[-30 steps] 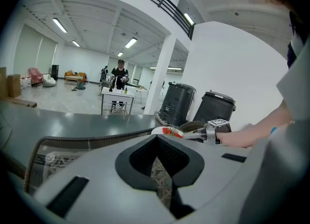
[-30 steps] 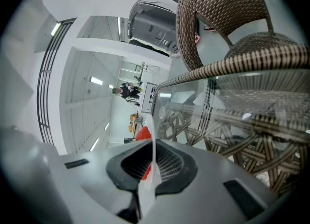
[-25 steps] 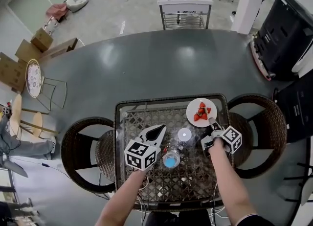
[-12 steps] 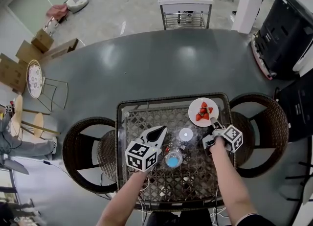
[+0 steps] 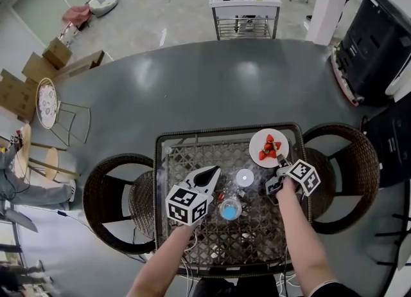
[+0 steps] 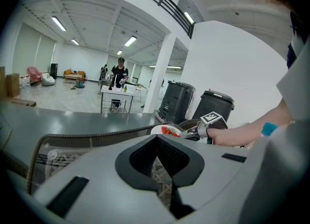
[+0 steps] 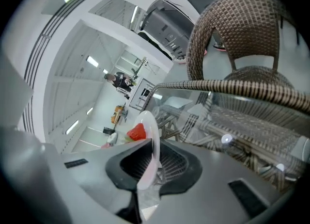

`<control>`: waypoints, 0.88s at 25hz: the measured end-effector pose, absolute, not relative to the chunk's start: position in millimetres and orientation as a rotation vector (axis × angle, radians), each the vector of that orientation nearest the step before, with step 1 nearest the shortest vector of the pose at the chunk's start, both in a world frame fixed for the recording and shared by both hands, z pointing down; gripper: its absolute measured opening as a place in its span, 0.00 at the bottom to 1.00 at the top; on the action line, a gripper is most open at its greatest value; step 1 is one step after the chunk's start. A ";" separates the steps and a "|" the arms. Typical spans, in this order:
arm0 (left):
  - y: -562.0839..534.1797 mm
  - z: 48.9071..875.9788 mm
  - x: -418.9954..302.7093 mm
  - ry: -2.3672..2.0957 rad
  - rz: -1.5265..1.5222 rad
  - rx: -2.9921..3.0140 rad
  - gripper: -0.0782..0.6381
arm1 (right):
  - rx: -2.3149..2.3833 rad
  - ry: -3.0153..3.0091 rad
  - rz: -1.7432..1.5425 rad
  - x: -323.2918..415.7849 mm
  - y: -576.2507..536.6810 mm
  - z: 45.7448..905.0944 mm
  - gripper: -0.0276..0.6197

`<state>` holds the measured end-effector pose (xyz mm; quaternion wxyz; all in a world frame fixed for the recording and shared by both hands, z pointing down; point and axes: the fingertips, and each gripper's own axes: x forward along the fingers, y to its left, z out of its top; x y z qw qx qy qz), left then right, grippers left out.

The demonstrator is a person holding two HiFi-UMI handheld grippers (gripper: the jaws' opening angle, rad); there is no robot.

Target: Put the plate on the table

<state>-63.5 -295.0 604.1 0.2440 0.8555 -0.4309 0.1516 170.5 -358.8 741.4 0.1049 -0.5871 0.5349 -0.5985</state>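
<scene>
A white plate (image 5: 268, 147) with cut strawberries (image 5: 269, 146) lies at the far right corner of the glass-topped wicker table (image 5: 192, 140). My right gripper (image 5: 280, 161) is shut on its near rim. In the right gripper view the plate's edge (image 7: 147, 126) is clamped between the jaws, with a strawberry (image 7: 137, 132) just beyond. I cannot tell whether the plate rests on the glass or hangs just above it. My left gripper (image 5: 209, 173) is over the table's middle, shut with nothing in it. Its own view shows the jaws (image 6: 157, 138) meeting, with the plate (image 6: 167, 131) ahead to the right.
A cup with blue contents (image 5: 227, 210) and a small white round object (image 5: 244, 177) stand between the grippers. Wicker chairs flank the table at left (image 5: 109, 193) and right (image 5: 347, 173). A white cart (image 5: 244, 6) and black bins (image 5: 379, 38) stand farther off.
The right gripper and the plate have edged slightly toward the table's far right corner. The left gripper has hardly moved.
</scene>
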 end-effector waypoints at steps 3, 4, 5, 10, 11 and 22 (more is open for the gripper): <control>-293.6 604.4 -66.1 -1.176 0.414 2.334 0.12 | -1.857 1.642 -1.745 173.1 -357.3 742.0 0.10; -293.5 604.8 -66.6 -1.176 0.415 2.333 0.12 | -1.897 1.666 -1.740 173.9 -356.8 742.5 0.11; -293.4 605.2 -67.1 -1.176 0.415 2.333 0.12 | -1.935 1.689 -1.735 174.8 -356.3 743.0 0.12; -293.2 606.2 -67.7 -1.173 0.418 2.331 0.12 | -2.080 1.781 -1.707 177.9 -356.2 743.1 0.13; -293.0 606.3 -67.8 -1.171 0.418 2.332 0.12 | -2.103 1.799 -1.702 177.9 -356.4 743.2 0.13; -289.8 601.7 -71.4 -1.164 0.409 2.338 0.12 | -2.339 2.011 -1.637 177.1 -359.0 741.8 0.17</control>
